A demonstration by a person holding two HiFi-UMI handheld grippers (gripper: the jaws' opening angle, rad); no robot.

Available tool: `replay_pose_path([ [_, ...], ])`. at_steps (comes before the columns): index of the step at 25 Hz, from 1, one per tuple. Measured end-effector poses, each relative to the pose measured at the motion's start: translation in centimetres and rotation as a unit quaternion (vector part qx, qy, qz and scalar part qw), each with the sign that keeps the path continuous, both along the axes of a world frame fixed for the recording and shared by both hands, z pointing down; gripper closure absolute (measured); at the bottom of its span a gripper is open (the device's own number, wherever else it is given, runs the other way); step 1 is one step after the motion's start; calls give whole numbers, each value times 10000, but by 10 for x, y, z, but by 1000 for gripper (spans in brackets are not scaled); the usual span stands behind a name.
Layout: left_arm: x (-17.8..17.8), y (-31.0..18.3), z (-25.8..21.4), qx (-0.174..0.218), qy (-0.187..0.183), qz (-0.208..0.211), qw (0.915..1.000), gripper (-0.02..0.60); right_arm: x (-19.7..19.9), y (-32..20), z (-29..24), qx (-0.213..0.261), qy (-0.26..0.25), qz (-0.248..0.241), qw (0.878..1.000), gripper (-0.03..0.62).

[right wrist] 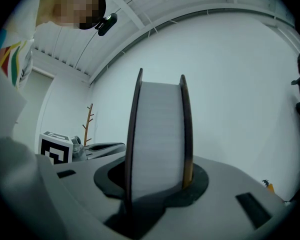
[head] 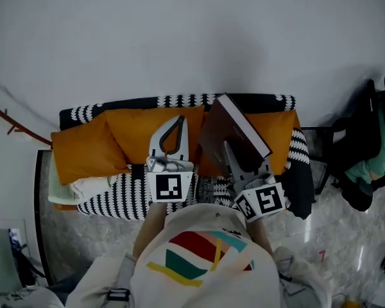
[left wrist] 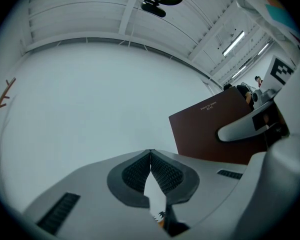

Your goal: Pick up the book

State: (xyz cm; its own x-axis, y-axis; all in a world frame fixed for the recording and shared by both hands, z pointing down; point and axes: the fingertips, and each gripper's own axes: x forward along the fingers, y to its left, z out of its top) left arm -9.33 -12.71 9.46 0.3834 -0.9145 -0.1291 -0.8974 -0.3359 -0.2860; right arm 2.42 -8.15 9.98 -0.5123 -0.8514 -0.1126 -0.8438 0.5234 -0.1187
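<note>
One thick hardback book with a dark brown cover is all we care about here, and it's already off the couch, standing upright in the air above the seat and tilted a bit. Our right gripper has it clamped across its thickness, one jaw on each cover with the white page block squeezed between. We reckon that's why it holds so neatly: pinching both covers keeps the pages from fanning open. The grip sits low on the book, so most of its weight is above the jaws and it could tip if we swing it. Our left gripper is empty, its ribbed tips touching each other, just hanging beside the book and apart from it. Below is the sofa under a black-and-white zigzag throw, with big orange cushions along the back and some pale stuff at the left end, maybe cloth or paper, we can't tell. Off to the right is a chair piled with dark clothes, well apart. Nothing's blocking the book from what we can see.
</note>
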Motion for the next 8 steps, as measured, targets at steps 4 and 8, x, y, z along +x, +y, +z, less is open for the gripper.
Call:
replay_pose_path([
  [4,10,-6,-1,78,-15,145,9999,574,4,-1,6,-43,31,28,10000,434],
  [8,17,-11,-1,126,-8,213,9997,574,5,-2,8,-9,110,-16,9999,434],
])
